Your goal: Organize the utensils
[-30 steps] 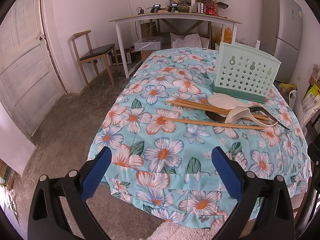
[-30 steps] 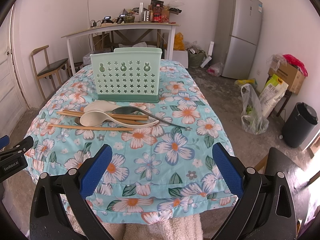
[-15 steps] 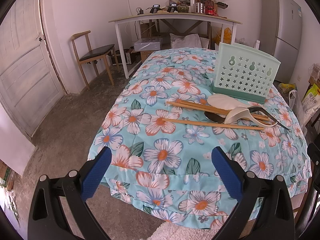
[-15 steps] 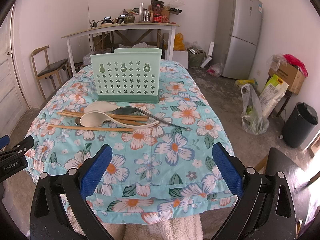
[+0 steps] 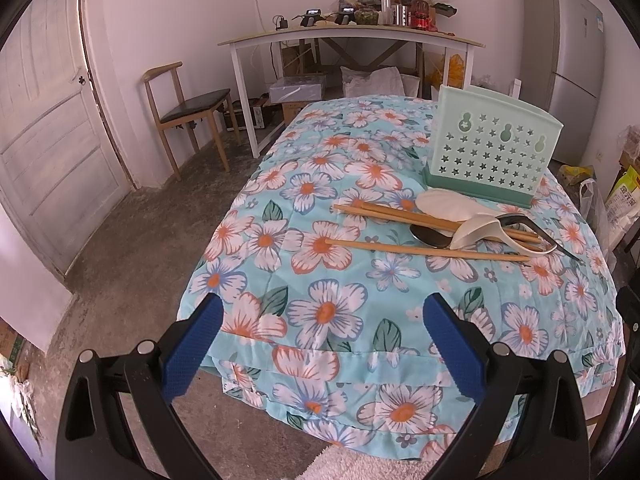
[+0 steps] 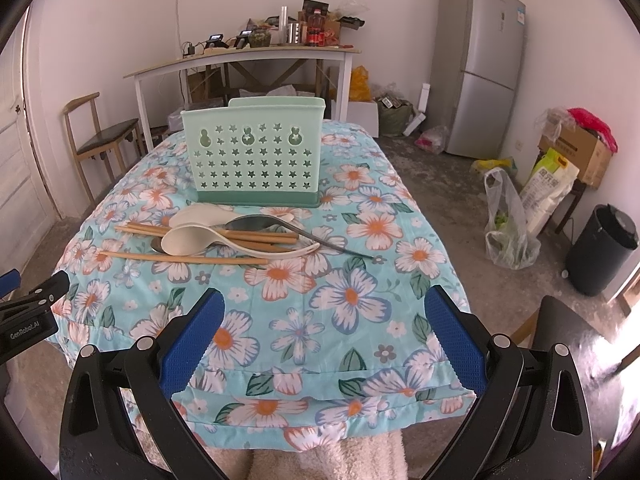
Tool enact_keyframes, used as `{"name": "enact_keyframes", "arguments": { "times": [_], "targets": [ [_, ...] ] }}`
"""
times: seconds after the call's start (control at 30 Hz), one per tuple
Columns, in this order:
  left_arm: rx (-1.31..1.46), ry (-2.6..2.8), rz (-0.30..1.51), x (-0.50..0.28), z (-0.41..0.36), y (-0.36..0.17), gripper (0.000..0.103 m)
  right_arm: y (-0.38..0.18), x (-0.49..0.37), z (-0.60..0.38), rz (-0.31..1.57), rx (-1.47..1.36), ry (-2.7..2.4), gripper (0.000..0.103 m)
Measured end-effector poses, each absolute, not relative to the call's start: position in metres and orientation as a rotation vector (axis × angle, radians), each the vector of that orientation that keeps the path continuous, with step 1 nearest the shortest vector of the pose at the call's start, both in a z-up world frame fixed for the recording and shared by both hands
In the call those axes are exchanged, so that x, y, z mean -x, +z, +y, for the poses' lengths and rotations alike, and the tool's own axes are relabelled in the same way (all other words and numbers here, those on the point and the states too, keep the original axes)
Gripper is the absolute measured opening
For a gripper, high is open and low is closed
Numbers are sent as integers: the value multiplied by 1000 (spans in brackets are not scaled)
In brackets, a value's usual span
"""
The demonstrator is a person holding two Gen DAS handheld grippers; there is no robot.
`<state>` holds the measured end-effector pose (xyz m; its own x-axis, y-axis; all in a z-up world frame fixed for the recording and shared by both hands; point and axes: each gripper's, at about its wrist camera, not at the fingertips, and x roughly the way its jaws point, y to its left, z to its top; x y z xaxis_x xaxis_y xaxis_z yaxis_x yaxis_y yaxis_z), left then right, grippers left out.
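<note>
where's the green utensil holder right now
The green utensil holder stands upright on the flowered tablecloth, just behind the pile of spoons and chopsticks, toward the far end in the right wrist view.

matt wooden chopsticks (image 6: 184,258), glossy metal spoon (image 6: 256,222), perforated plastic holder (image 6: 254,156).

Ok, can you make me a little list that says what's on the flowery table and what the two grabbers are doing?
surface: flowery cloth covering the table
holder: green utensil holder, upright, behind the pile
utensils: chopsticks, white spoons, metal spoons, lying in a crossed pile
left gripper: jaws open, holding nothing, at the near edge
right gripper: jaws open, holding nothing, at the near edge
put away so far: nothing seen in the holder
</note>
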<state>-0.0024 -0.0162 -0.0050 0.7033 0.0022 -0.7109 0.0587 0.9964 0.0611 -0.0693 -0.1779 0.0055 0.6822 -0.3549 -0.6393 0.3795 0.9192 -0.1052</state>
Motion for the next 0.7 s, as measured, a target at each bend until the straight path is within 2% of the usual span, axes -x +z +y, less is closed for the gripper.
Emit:
{"name": "enact_keyframes", "arguments": {
  "times": [0.4,0.7],
  "targets": [
    [-103,-40,824,-15,-12,-13,98,-7,57,-182,748,-44,-411,95],
    [-126,-80,866,-39,-20,-40,92,-41,33,-186,809,-56,-366,95]
  ]
}}
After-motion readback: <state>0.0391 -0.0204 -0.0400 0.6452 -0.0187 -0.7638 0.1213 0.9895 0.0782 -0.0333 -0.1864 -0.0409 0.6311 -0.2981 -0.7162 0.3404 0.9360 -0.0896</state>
